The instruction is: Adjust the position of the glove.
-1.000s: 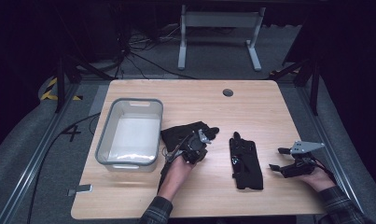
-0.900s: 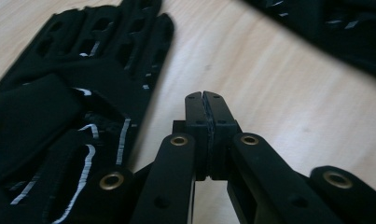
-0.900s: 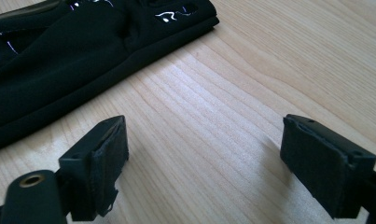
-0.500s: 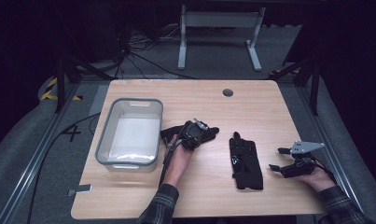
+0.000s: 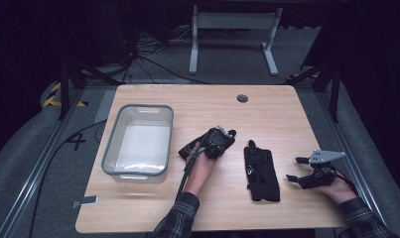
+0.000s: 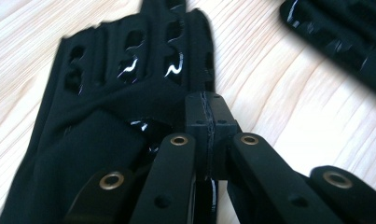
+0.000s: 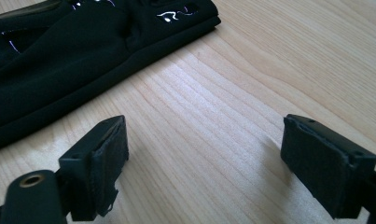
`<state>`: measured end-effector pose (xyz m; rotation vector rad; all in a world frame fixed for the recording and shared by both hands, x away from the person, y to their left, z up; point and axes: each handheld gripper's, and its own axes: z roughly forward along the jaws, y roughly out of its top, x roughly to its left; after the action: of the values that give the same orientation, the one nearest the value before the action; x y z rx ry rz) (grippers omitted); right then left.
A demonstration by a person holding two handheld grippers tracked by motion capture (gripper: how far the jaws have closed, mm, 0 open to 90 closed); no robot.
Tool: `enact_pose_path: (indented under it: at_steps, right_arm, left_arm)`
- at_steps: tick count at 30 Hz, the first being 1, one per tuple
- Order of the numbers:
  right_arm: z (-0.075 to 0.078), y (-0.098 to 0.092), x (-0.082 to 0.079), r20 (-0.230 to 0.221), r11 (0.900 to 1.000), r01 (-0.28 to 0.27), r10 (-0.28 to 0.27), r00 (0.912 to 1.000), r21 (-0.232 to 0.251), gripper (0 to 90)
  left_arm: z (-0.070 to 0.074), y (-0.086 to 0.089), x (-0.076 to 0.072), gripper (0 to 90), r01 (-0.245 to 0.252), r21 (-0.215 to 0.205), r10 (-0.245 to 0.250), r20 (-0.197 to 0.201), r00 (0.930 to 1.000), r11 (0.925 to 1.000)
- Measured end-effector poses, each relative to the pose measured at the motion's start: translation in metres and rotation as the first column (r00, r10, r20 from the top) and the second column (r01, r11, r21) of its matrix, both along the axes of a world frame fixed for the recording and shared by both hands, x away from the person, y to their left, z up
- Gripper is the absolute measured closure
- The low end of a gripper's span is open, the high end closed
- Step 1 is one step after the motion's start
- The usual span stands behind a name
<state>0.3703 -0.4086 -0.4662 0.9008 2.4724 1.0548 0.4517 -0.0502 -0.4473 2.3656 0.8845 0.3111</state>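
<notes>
Two black fabric gloves with glossy perforated patches lie on the pale wooden tabletop (image 5: 287, 114), one under each gripper's reach.

The left gripper (image 6: 208, 122) has its fingers pressed together, pinching a fold of the left-hand black glove (image 6: 115, 112); in the high view that glove (image 5: 200, 144) sits near the tabletop's middle, just right of the clear grey-rimmed plastic bin (image 5: 138, 140), with the person's left hand (image 5: 200, 168) behind it. The second black glove (image 5: 261, 171) lies flat farther right, apart from the first. The right gripper (image 5: 293, 169) rests near the tabletop's right edge, its fingers (image 7: 99, 161) spread wide over bare wood, with the second glove (image 7: 59, 65) just beyond them, untouched.
</notes>
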Motion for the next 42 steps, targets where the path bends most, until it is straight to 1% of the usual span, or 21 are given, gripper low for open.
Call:
enact_pose_path:
  at_steps: [1, 3, 5, 8, 11, 12, 14, 15, 17, 19, 20, 22, 24, 25, 26, 28, 29, 31, 32, 38, 42]
  right_arm:
    - [0.000, 0.000, 0.000, 0.000, 1.000, 0.000, 0.000, 1.0000, 0.000, 15.3]
    - [0.000, 0.000, 0.000, -0.001, 1.000, -0.001, 0.001, 1.0000, 0.002, 15.4]
    - [0.000, 0.000, 0.000, 0.000, 1.000, -0.001, 0.001, 1.0000, 0.000, 15.3]
    - [0.000, 0.000, 0.000, -0.001, 1.000, -0.002, 0.002, 1.0000, 0.002, 15.3]
    - [0.000, 0.000, 0.000, 0.000, 1.000, -0.002, 0.002, 1.0000, 0.002, 15.3]
    - [0.000, 0.000, 0.000, 0.000, 1.000, -0.004, 0.004, 1.0000, 0.001, 15.3]
    - [0.000, 0.000, 0.000, 0.000, 1.000, -0.004, 0.004, 1.0000, 0.002, 15.3]
    - [0.000, 0.000, 0.000, 0.000, 1.000, -0.004, 0.004, 1.0000, 0.002, 15.3]
    - [0.000, 0.000, 0.000, 0.000, 1.000, -0.005, 0.005, 1.0000, 0.002, 15.3]
    - [0.000, 0.000, 0.000, -0.001, 1.000, -0.006, 0.006, 1.0000, 0.002, 15.4]
    - [0.000, 0.000, 0.000, -0.001, 1.000, -0.006, 0.006, 1.0000, 0.002, 15.4]
    - [0.000, 0.000, 0.000, 0.000, 1.000, -0.004, 0.004, 1.0000, 0.001, 15.4]
    - [0.000, 0.000, 0.000, 0.000, 1.000, -0.004, 0.004, 1.0000, 0.001, 15.4]
    - [0.000, 0.000, 0.000, -0.001, 1.000, -0.004, 0.004, 1.0000, 0.001, 15.3]
    - [0.000, 0.001, 0.000, -0.001, 1.000, -0.005, 0.005, 1.0000, 0.002, 15.4]
    - [0.000, 0.001, 0.000, -0.002, 1.000, -0.005, 0.005, 1.0000, 0.003, 15.4]
    - [0.000, 0.001, 0.000, -0.001, 1.000, -0.006, 0.006, 1.0000, 0.003, 15.3]
    - [0.000, 0.001, 0.000, -0.001, 1.000, -0.006, 0.006, 1.0000, 0.002, 15.3]
    - [0.000, 0.001, 0.000, -0.001, 1.000, -0.005, 0.005, 1.0000, 0.003, 15.3]
    - [0.000, 0.001, 0.000, -0.001, 1.000, -0.005, 0.005, 1.0000, 0.003, 15.4]
    - [0.000, 0.001, 0.000, -0.002, 1.000, -0.005, 0.005, 1.0000, 0.003, 15.4]
  left_arm:
    - [-0.001, -0.005, 0.001, 89.7, 0.008, -0.020, -0.008, -0.008, 0.9999, 0.9998]
    - [-0.001, -0.008, 0.002, 89.7, 0.012, -0.025, -0.013, -0.011, 0.9999, 0.9996]
    - [-0.002, -0.013, 0.003, 89.7, 0.017, -0.042, -0.018, -0.027, 0.9995, 0.9990]
    - [-0.002, -0.017, 0.005, 89.7, 0.027, -0.063, -0.029, -0.040, 0.9988, 0.9977]
    - [0.002, -0.018, 0.004, 89.7, 0.036, -0.064, -0.038, -0.033, 0.9987, 0.9973]
    - [0.006, -0.015, 0.002, 89.7, 0.035, -0.067, -0.037, -0.025, 0.9990, 0.9972]
    - [0.009, -0.012, 0.002, 89.7, 0.035, -0.064, -0.037, -0.018, 0.9992, 0.9973]
    - [0.012, -0.007, 0.001, 89.7, 0.024, -0.068, -0.025, -0.012, 0.9996, 0.9974]
    - [0.017, 0.002, 0.002, 89.7, 0.003, -0.052, -0.003, 0.005, 1.0000, 0.9986]
    - [0.018, 0.010, 0.005, 89.7, -0.019, -0.052, 0.020, 0.013, 0.9997, 0.9985]
    - [0.019, 0.015, 0.007, 89.7, -0.036, -0.062, 0.037, 0.011, 0.9993, 0.9974]
    - [0.019, 0.025, 0.012, 89.7, -0.064, -0.069, 0.066, 0.015, 0.9977, 0.9956]
    - [0.019, 0.031, 0.015, 89.7, -0.085, -0.071, 0.086, 0.020, 0.9961, 0.9938]
    - [0.018, 0.033, 0.017, 89.7, -0.089, -0.070, 0.090, 0.019, 0.9957, 0.9936]
    - [0.016, 0.036, 0.018, 89.7, -0.104, -0.069, 0.105, 0.013, 0.9944, 0.9922]
    - [0.010, 0.038, 0.021, 89.7, -0.120, -0.041, 0.121, 0.014, 0.9925, 0.9919]
    - [0.007, 0.039, 0.023, 89.7, -0.130, -0.037, 0.130, 0.002, 0.9914, 0.9908]
    - [0.003, 0.039, 0.024, 89.7, -0.135, -0.031, 0.135, -0.011, 0.9908, 0.9904]
    - [0.002, 0.039, 0.024, 89.7, -0.134, -0.026, 0.134, -0.005, 0.9910, 0.9906]
    - [0.003, 0.036, 0.015, 89.7, -0.125, -0.007, 0.124, -0.018, 0.9921, 0.9922]
    - [0.003, 0.035, 0.004, 89.8, -0.105, 0.004, 0.105, -0.011, 0.9944, 0.9945]
